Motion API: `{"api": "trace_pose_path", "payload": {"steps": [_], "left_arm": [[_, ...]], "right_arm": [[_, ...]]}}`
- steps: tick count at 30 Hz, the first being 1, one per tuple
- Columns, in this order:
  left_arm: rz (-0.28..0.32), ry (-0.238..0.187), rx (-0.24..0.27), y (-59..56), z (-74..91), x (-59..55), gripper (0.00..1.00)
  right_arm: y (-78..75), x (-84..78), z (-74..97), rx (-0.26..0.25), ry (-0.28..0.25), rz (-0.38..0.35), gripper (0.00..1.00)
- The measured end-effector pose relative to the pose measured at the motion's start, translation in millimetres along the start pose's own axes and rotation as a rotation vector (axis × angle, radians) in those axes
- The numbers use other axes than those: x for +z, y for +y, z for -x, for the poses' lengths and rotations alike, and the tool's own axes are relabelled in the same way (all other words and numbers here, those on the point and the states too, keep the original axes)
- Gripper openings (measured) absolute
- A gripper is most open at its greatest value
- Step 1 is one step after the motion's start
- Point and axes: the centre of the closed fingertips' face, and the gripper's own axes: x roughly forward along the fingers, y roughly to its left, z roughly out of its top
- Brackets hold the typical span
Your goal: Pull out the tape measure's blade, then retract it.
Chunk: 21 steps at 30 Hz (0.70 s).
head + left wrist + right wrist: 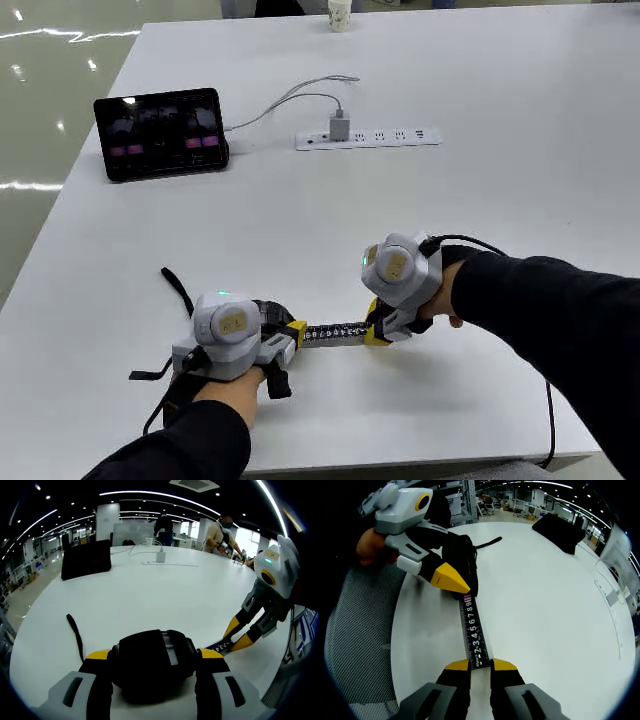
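Note:
The black tape measure case (152,660) sits between my left gripper's (152,656) yellow-tipped jaws, which are shut on it near the table's front edge (272,322). A short length of the blade (472,635) runs out of the case (462,560) with numbers 2 to 9 showing. My right gripper (479,665) is shut on the blade's end. In the head view the blade (333,332) spans the small gap between the left gripper (285,335) and the right gripper (375,330). A black wrist strap (177,288) trails from the case.
A dark tablet (160,132) stands at the back left. A white power strip (368,138) with a plugged charger and cable lies mid-table. A paper cup (340,14) stands at the far edge. People stand beyond the table in the left gripper view.

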Motion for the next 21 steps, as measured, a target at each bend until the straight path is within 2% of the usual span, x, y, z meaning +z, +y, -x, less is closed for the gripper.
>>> {"api": "trace_pose_path", "payload": {"steps": [8,17,21], "left_arm": [[0.0,0.007,-0.002,0.1,0.0,-0.5,0.62],[-0.001,0.007,-0.004,1.1,-0.3,-0.3,0.62],[0.0,0.006,-0.004,1.1,-0.6,0.0,0.62]], "right_arm": [[0.8,3.4,-2.6,0.003,-0.006,-0.036,0.11],[1.5,6.2,-3.6,0.005,-0.009,-0.014,0.11],[2.2,7.7,-4.0,0.004,-0.012,-0.031,0.11]]}}
